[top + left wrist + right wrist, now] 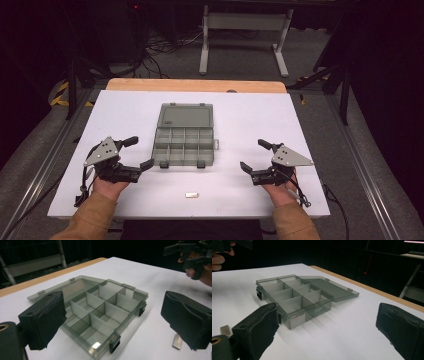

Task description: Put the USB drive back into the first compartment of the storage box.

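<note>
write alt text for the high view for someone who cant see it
An open grey compartment box, lid folded back flat, sits mid-way on a white table. A person's hands hold the left gripper and right gripper on either side, both open and holding nothing. A small metal piece lies near the front edge.

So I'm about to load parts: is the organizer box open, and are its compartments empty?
Open and empty: the organizer box has its lid folded flat behind it, and its compartments are bare.

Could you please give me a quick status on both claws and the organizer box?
Left claw open, empty. Right claw open, empty. Organizer box lid open, compartments look empty. Small metal piece lies loose nearby.
</note>
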`<action>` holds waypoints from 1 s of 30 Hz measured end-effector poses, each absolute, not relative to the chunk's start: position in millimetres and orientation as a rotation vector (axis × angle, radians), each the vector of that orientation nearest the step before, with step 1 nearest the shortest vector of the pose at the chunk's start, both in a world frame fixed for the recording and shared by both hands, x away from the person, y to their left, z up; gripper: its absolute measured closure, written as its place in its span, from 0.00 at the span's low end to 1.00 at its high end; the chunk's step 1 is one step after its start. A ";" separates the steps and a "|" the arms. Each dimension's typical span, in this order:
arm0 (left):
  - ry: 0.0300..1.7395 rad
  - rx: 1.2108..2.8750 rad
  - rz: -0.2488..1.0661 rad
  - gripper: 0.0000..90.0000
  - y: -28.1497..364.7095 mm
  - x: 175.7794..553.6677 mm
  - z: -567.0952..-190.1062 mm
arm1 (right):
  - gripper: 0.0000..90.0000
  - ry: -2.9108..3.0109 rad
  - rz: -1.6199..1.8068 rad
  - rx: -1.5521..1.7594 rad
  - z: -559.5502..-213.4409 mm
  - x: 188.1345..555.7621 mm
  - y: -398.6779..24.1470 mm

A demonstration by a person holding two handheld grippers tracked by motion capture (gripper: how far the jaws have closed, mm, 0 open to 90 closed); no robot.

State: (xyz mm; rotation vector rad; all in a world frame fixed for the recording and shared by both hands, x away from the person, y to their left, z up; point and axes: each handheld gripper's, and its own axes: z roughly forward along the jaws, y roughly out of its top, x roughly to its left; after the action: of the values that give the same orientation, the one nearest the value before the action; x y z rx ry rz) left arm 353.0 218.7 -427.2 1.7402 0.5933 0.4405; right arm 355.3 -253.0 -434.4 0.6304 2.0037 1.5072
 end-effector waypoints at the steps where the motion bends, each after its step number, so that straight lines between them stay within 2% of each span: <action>1: 0.587 1.731 0.428 0.08 217.2 354.6 -426.8 | 0.05 2.003 1.507 0.631 -434.5 355.4 -253.0; 30: 0.456 1.789 0.323 0.08 162.1 369.3 -418.6 | 0.06 2.002 1.506 0.622 -434.6 354.9 -252.9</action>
State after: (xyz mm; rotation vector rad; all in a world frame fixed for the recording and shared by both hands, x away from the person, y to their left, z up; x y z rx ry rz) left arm 369.3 162.1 -418.6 1.7892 0.4562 0.3227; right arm 354.9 -252.9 -434.6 0.6220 2.0020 1.5062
